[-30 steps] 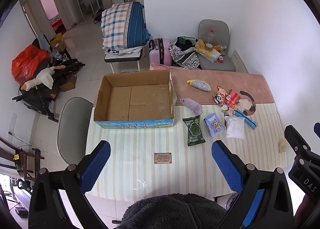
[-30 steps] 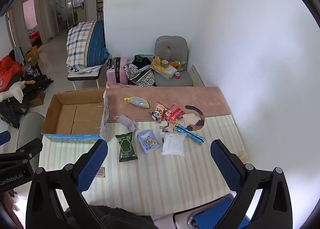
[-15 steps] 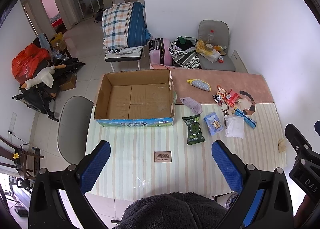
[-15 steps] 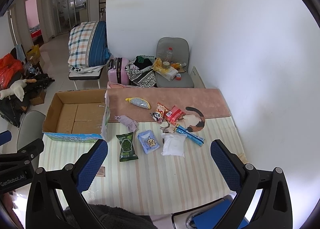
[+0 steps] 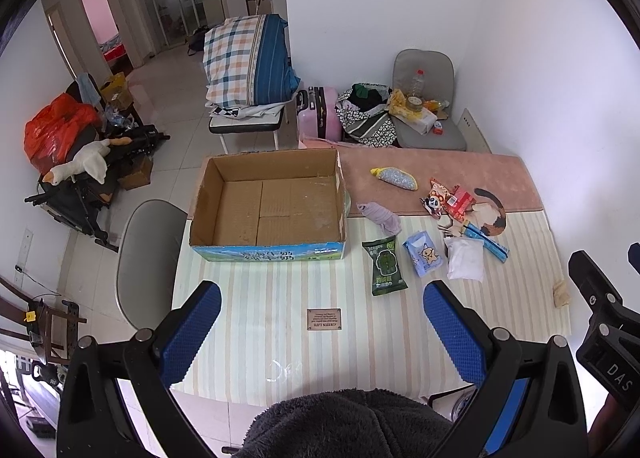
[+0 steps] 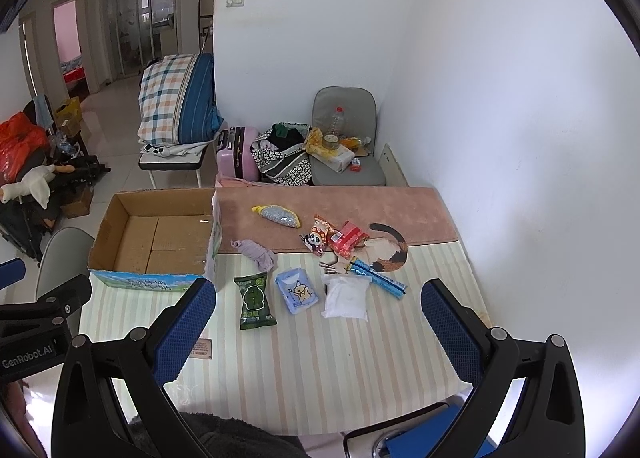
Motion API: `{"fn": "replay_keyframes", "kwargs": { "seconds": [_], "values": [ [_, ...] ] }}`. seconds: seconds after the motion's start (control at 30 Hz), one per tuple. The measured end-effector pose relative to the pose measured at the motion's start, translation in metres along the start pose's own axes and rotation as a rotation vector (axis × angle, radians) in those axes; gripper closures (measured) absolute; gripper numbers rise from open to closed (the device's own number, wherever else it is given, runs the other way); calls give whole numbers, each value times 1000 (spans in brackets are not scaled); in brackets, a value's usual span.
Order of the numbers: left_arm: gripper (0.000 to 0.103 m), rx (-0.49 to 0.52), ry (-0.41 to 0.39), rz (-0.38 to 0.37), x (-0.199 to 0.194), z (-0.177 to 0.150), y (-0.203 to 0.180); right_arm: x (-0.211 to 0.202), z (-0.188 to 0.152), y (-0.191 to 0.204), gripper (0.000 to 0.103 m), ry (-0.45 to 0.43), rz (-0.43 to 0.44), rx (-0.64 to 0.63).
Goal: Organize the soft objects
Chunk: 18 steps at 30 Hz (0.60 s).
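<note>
The task is at its very beginning, I judge: the cardboard box (image 5: 272, 206) on the striped worktop (image 5: 280, 338) has nothing in it, and all the soft things lie outside it. Both grippers hang above the near edge of the worktop, holding nothing. The left gripper (image 5: 322, 328) has its fingers spread wide, and the right gripper (image 6: 318, 324) too.

From the left wrist view, the box stands at about 11 o'clock. The soft items are grouped at about 1 o'clock: a purple cloth (image 5: 380, 214) just beside the box's right wall, then a green packet (image 5: 385, 268), a blue tissue pack (image 5: 424, 252) and a white pouch (image 5: 464, 258) side by side (some snack bags (image 6: 340, 236) lie further back).

The next move probably calls for lowering one gripper onto a near item, perhaps the green packet, closing gently on it and carrying it over the box wall.
</note>
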<state>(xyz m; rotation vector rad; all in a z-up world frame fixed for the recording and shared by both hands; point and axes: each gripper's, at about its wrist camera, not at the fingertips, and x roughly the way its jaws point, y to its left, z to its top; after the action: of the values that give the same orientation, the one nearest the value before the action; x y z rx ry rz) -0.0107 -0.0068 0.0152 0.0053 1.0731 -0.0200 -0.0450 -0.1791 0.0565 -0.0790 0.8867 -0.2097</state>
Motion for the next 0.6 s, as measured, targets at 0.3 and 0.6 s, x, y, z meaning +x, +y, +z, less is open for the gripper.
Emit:
{"fn": "replay_keyframes", "kwargs": {
  "seconds": [0.3,0.6],
  "values": [
    [0,0,-8,7,-4,2,1,-5,-1,-2,0,-11,4,11],
    [0,1,-12,7,-5,3,3,-8,-1,2,0,-23,4,8]
  ]
}}
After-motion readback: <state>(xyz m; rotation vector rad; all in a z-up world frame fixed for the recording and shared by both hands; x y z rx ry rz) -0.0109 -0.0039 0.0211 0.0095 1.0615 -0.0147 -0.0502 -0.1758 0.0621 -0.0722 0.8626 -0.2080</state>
